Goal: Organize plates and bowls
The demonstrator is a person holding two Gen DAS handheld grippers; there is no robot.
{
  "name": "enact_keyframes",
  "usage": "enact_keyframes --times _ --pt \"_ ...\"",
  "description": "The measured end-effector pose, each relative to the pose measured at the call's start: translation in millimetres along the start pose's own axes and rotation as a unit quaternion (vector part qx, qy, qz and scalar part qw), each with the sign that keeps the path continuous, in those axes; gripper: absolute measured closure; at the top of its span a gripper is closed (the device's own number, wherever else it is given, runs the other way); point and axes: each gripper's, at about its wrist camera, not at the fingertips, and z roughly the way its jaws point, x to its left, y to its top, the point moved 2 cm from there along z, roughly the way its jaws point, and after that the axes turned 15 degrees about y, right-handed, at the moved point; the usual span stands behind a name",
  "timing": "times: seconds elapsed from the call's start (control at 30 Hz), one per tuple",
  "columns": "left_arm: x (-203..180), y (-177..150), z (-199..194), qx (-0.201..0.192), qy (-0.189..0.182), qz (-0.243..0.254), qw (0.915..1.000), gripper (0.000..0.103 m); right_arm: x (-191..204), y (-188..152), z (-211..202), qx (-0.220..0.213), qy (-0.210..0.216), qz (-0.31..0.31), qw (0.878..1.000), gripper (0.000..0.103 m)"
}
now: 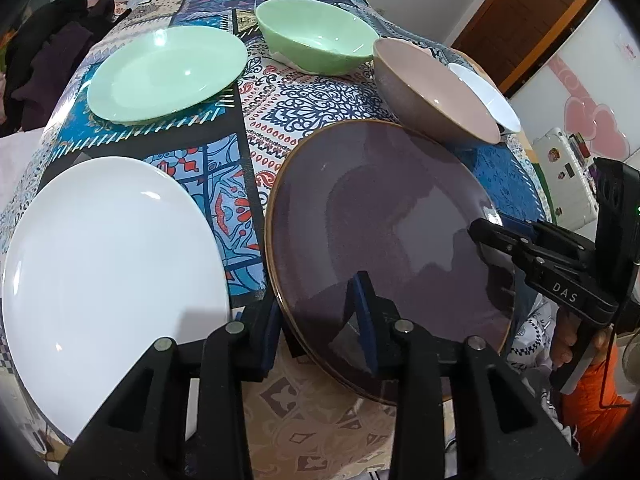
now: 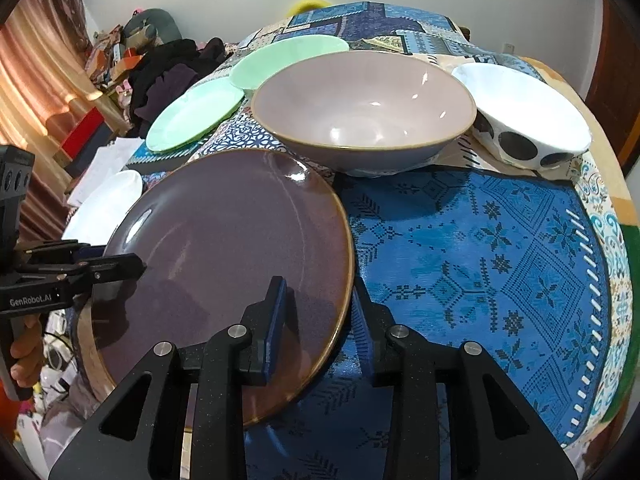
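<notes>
A dark purple plate [image 1: 380,220] [image 2: 224,240] with a brown rim lies low over the patterned tablecloth [image 2: 480,260] at the near edge. My left gripper [image 1: 316,300] is shut on its near-left rim, one finger on top and one beneath. Its near-right rim is clamped the same way by my right gripper [image 2: 318,292]. Each gripper shows in the other's view: the right gripper [image 1: 492,236], the left gripper [image 2: 128,266]. A pinkish-grey bowl [image 1: 436,88] [image 2: 364,104] stands just behind the plate. Around it are a white plate [image 1: 116,272], a green plate [image 1: 168,72], a green bowl [image 1: 316,36] and a white spotted bowl [image 2: 532,120].
A heap of dark clothes [image 2: 168,76] lies past the table's far-left corner. The blue patch of cloth to the right of the purple plate carries no dishes. A hand with an orange sleeve [image 1: 588,380] holds the right gripper's handle beyond the table's edge.
</notes>
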Motion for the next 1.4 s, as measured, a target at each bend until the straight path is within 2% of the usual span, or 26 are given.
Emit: enact_keyframes --times 0.1,0.27,0.4,0.53,0.87,0.93,1.0,1.4 --pt "2.4 0.4 2.8 0.004 -0.004 -0.008 1.0000 0.068 3.1 0.1 -0.5 0.005 -0.011 -0.010 1.000 0.072" --pt "-0.1 -6.6 -7.4 -0.029 0.047 0.019 0.9983 0.068 4.1 1.8 -7.0 0.005 -0.027 -0.011 1.000 0.072" --pt "5.9 -9.0 -21.4 -0.049 0.053 0.017 0.9972 0.066 7.4 6.3 -23.4 -0.014 -0.024 -0.009 1.000 0.071" --pt "18.9 -8.5 -41.4 -0.080 0.061 0.000 0.9949 0.057 23.1 13.5 -36.7 -0.036 -0.022 -0.025 0.999 0.061" --pt "62.9 -10.5 -91.1 -0.139 0.094 -0.043 0.9849 0.053 74.1 37.2 -34.5 -0.065 0.007 -0.080 0.995 0.050" --pt "74.6 -12.3 -97.1 -0.145 0.102 -0.052 0.9828 0.040 85.4 42.9 -27.4 -0.061 0.013 -0.092 0.994 0.048" --pt "85.3 -15.2 -102.2 -0.157 0.110 -0.061 0.9797 0.039 93.7 46.5 -19.3 -0.057 0.018 -0.102 0.993 0.046" --pt "149.8 -32.8 -81.3 -0.116 0.134 -0.111 0.9779 0.039 128.8 64.5 44.9 -0.001 0.043 -0.130 0.991 0.042"
